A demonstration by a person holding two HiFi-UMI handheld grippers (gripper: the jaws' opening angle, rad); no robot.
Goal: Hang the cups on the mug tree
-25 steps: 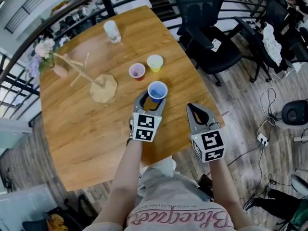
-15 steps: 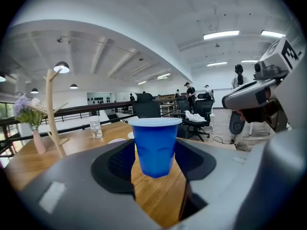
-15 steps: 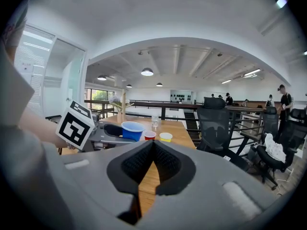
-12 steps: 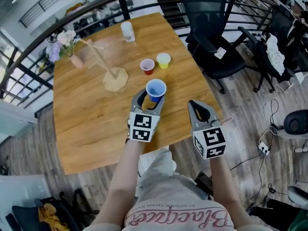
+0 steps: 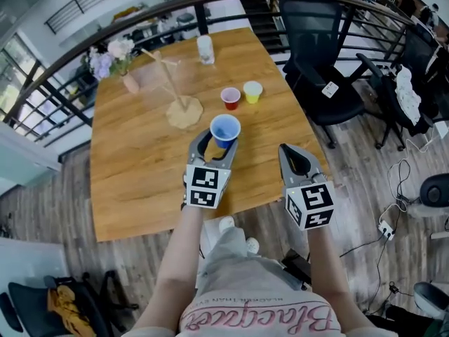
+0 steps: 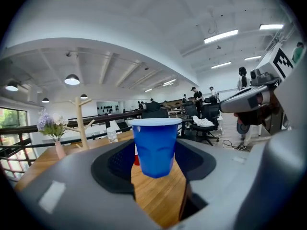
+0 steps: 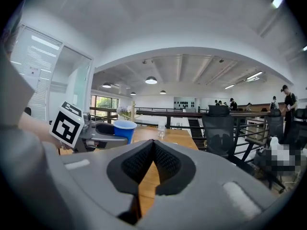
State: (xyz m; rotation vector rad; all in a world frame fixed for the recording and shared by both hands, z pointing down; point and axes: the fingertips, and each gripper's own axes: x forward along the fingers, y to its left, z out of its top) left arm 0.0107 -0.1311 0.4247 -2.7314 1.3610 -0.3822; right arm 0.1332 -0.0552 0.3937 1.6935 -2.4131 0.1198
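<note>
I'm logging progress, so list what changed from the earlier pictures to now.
The left gripper carried the blue cup leftward, closer to the mug tree, jaws gripping it throughout. The right gripper stayed shut and empty alongside. The red cup, yellow cup and mug tree kept their places.

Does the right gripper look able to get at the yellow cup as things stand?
Probably yes: the right gripper is empty, its fingers shut, and bare table lies between it and the yellow cup.

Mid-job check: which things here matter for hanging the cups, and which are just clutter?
Job: blue cup in the left tool, red cup, yellow cup, mug tree.
Clutter: flower vase, office chair; clear glass, unclear which.
</note>
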